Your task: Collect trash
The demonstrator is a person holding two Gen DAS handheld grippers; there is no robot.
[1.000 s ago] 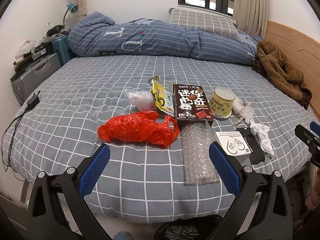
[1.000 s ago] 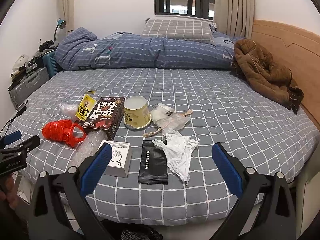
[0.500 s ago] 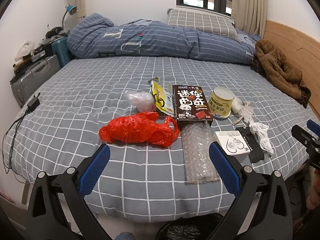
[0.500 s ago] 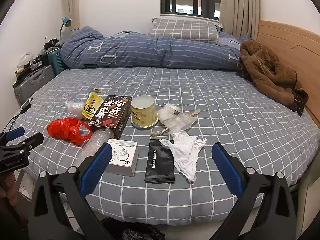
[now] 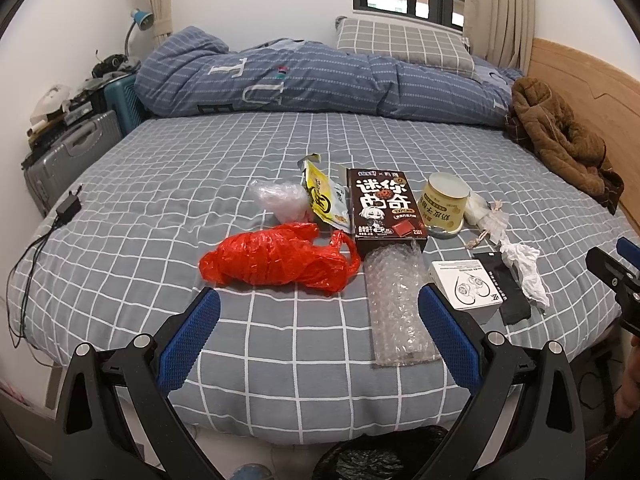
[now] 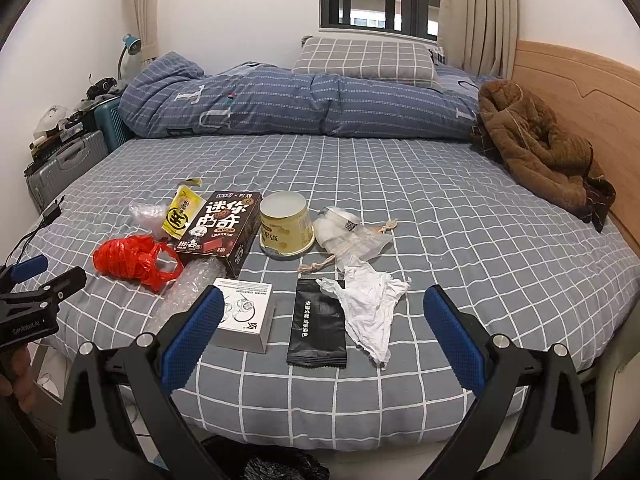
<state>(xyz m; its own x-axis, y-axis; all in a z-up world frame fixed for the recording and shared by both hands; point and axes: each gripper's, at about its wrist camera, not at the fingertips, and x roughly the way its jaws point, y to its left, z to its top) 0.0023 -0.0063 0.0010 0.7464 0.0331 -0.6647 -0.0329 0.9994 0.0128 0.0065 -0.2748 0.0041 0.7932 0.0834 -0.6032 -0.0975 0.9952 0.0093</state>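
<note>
Trash lies in a cluster on the grey checked bed (image 5: 160, 208): a red plastic bag (image 5: 276, 258), a strip of bubble wrap (image 5: 398, 308), a dark snack box (image 5: 382, 208), a yellow sachet (image 5: 322, 200), a yellow tub (image 6: 286, 220), a white carton (image 6: 244, 314), a black pouch (image 6: 318, 328) and crumpled white tissue (image 6: 370, 300). My left gripper (image 5: 318, 340) hovers open over the bed's near edge, just short of the red bag and bubble wrap. My right gripper (image 6: 324, 334) hovers open above the carton, pouch and tissue. Neither holds anything.
A black-lined bin (image 5: 376, 454) sits on the floor below the bed's edge. A brown coat (image 6: 536, 148) lies by the wooden headboard, a folded duvet (image 6: 280, 108) and pillow at the far side. Suitcases (image 5: 68, 160) stand at the left, with a charger and cable (image 5: 68, 208) on the bed.
Both grippers have edged forward toward the bed, the right one also shifting left a little, so the trash sits slightly larger and nearer. Nothing on the bed has moved.
</note>
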